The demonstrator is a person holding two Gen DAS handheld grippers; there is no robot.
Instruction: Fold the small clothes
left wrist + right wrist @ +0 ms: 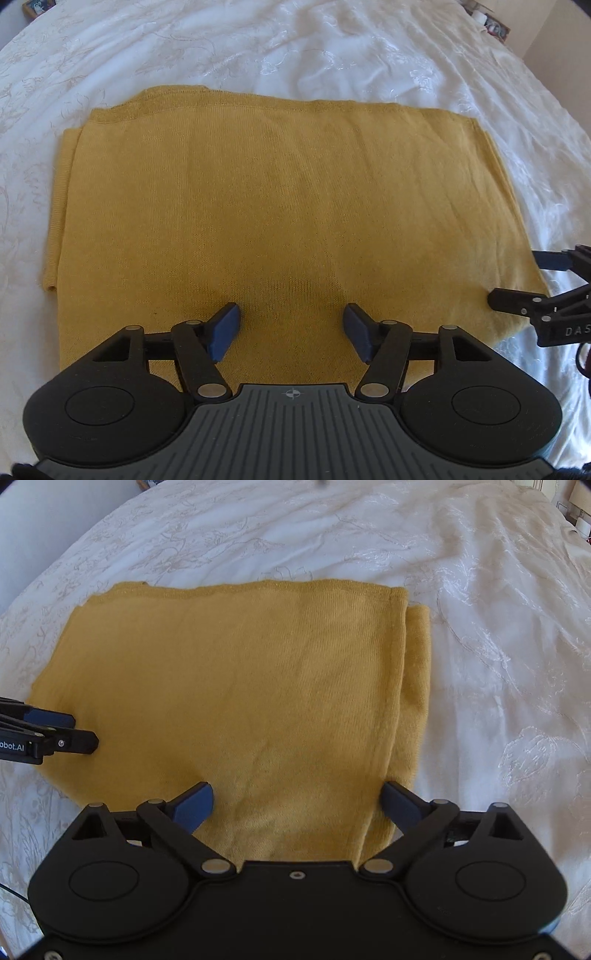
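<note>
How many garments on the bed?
1. A mustard knit, folded into layers, flat on the white bedspread, below both open claws: left claw, right claw. Nothing else shows, though something could be tucked inside the folds.

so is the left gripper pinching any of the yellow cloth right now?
No. The left gripper hangs open over the yellow garment, its blue pads apart with flat, ungathered knit between them.

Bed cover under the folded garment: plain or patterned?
Patterned: the white bed cover carries a faint tone-on-tone floral embroidery, clearest in the right wrist view.
</note>
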